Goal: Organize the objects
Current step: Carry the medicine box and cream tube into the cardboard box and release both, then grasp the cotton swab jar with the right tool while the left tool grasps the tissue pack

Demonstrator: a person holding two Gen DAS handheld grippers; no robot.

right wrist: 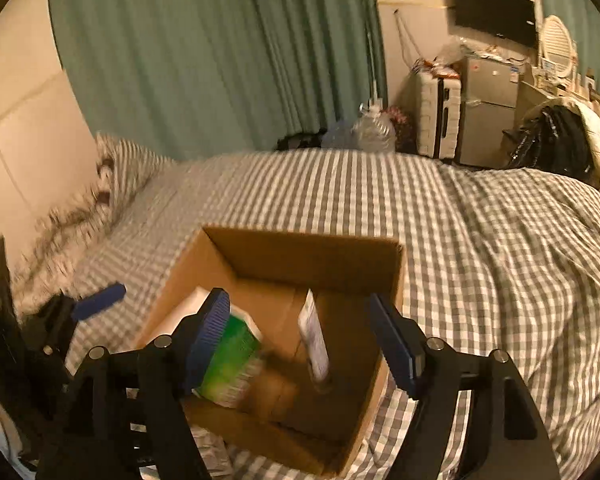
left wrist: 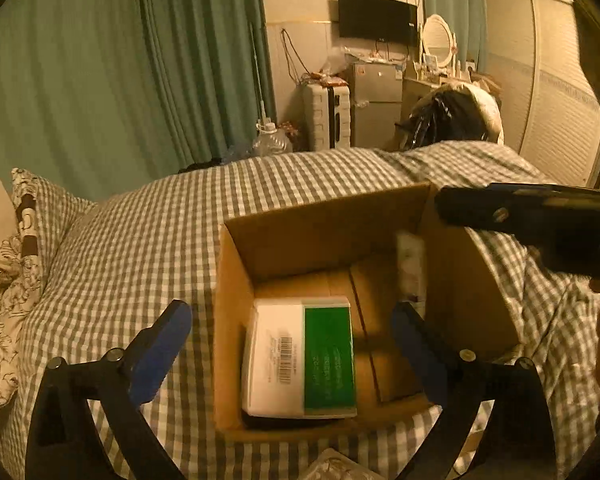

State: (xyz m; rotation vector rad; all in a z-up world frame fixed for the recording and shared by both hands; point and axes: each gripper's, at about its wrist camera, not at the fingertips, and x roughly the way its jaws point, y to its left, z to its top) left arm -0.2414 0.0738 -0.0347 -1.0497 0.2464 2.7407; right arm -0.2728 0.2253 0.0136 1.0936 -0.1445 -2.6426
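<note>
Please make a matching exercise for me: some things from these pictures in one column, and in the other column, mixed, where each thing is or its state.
Things:
1. green and white box
2. thin white packet
3. cardboard box
4. left gripper

Places or states:
a. on the checked bedcover
b. open, holding nothing
c. lying flat on the carton floor
d. standing on edge inside, near one wall

Pairs: 1-c, 2-d, 3-a, 4-b

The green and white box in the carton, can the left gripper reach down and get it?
Probably yes. The carton is open on top, the green and white box lies flat with nothing over it, and the left gripper hovers open above it. The carton's walls may crowd the fingers.
</note>
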